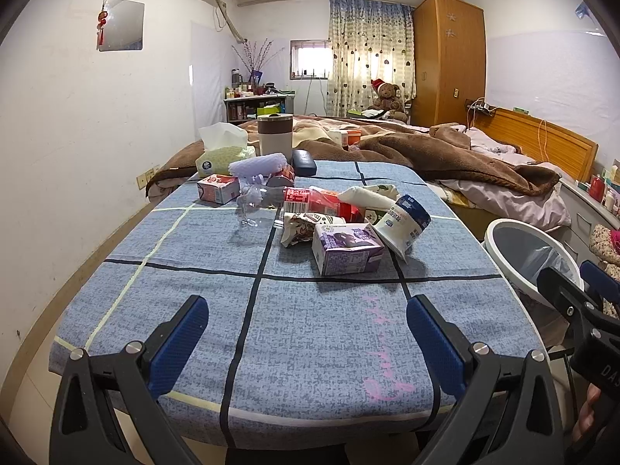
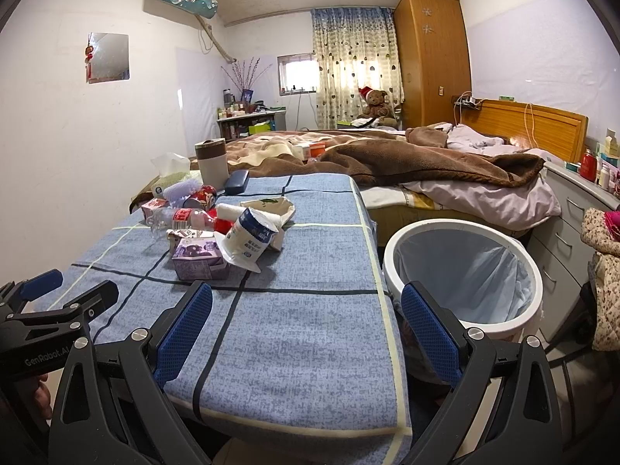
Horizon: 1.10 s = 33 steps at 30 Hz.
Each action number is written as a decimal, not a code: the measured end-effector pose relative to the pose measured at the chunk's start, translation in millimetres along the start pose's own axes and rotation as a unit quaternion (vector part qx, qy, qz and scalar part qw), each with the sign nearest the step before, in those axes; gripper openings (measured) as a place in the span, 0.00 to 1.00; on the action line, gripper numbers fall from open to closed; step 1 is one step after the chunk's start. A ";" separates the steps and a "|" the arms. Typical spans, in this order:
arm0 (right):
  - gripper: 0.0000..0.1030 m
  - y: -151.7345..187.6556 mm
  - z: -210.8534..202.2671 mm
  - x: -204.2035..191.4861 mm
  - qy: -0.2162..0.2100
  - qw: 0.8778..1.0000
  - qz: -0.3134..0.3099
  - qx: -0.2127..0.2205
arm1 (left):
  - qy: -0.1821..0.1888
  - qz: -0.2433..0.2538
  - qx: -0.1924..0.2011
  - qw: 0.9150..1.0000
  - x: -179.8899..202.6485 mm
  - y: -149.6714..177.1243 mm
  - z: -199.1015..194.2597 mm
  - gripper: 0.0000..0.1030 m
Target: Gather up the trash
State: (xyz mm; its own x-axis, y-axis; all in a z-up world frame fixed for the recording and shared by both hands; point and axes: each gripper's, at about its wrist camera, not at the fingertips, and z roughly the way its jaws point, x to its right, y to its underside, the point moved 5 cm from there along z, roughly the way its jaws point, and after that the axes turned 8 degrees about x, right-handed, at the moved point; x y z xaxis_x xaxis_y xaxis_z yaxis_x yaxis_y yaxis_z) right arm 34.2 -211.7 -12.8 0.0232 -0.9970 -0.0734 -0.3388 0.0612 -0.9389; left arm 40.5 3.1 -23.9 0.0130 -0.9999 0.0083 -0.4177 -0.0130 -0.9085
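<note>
Hovering over near edge of counter (image 1: 294, 333), left gripper (image 1: 306, 312) and right gripper (image 2: 306, 302) both spread wide, jaws grasping nothing. Trash pile with purple carton (image 1: 347, 250) well ahead of left jaws; bin (image 2: 465, 271) just beyond right jaws.

A brown fleece blanket (image 1: 445, 155) sprawls over the bed at one o'clock. A tall wooden wardrobe (image 1: 449, 58) stands beyond, with a brown teddy bear (image 1: 387, 95) just to its left, before patterned curtains (image 1: 368, 46).
</note>
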 end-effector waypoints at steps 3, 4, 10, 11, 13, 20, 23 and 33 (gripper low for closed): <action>0.97 0.0 -0.2 0.1 0.000 1.000 -0.001 0.000 | 0.000 0.000 0.000 1.000 -0.1 0.3 0.1 1.00; 0.97 -0.3 -0.5 0.3 0.001 1.000 -0.001 0.000 | -0.001 -0.001 0.000 1.000 -0.3 0.7 0.0 1.00; 0.97 0.1 0.2 0.7 0.002 1.000 -0.002 0.001 | 0.000 0.000 0.000 1.000 -0.4 0.8 0.5 1.00; 0.97 0.3 0.6 0.4 0.002 1.000 -0.002 0.001 | 0.000 0.000 0.000 1.000 -0.5 0.8 0.7 1.00; 0.97 0.1 0.9 1.0 0.003 1.000 -0.002 0.001 | 0.000 -0.001 -0.001 1.000 -0.8 1.0 1.1 1.00; 0.97 0.1 1.6 0.8 0.004 1.000 -0.004 0.001 | 0.000 0.000 -0.001 1.000 -1.2 1.7 2.4 1.00; 0.97 0.5 2.8 -0.1 0.004 1.000 -0.004 0.001 | 0.000 0.000 -0.001 1.000 -1.1 1.7 2.5 1.00; 0.97 1.1 13.6 0.0 0.007 1.000 -0.008 -0.006 | 0.003 0.005 -0.012 1.000 0.8 3.4 16.9 1.00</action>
State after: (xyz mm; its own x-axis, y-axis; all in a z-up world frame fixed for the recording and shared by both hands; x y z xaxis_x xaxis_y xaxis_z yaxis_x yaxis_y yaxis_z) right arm 46.6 -211.0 -18.4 0.0163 -0.9984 -0.0535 -0.3488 0.0444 -0.9361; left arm 54.4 2.4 -34.0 0.0039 -1.0000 0.0020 -0.4398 -0.0035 -0.8981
